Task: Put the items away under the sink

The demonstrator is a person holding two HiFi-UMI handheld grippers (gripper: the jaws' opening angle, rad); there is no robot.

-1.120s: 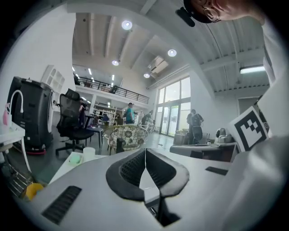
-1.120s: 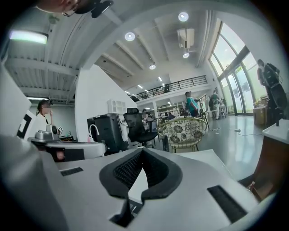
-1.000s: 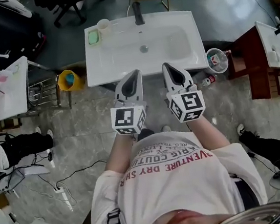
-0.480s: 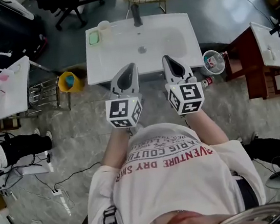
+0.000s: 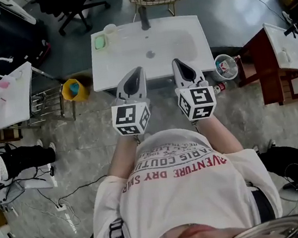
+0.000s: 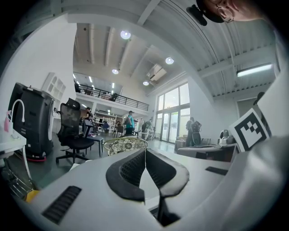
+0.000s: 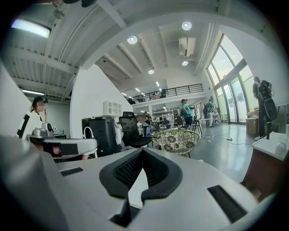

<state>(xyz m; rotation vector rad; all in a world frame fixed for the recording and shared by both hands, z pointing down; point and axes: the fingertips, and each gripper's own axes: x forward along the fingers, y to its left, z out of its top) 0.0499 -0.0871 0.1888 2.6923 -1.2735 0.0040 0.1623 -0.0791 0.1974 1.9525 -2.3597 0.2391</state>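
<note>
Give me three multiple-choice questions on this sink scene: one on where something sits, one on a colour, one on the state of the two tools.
1. Where on the sink does the green pad lie?
A) far left corner
B) in the basin
C) far right corner

2. What colour is the bucket left of the sink?
A) red
B) yellow
C) white

3. How do the left tool and right tool stand?
A) both shut, empty
B) both wide open
C) one open, one shut

Answers:
1 A, the head view shows the pad beside the cup-side corner.
2 B, its rim is plainly yellow.
3 A, each tool's own view shows its jaws meeting with nothing between.
</note>
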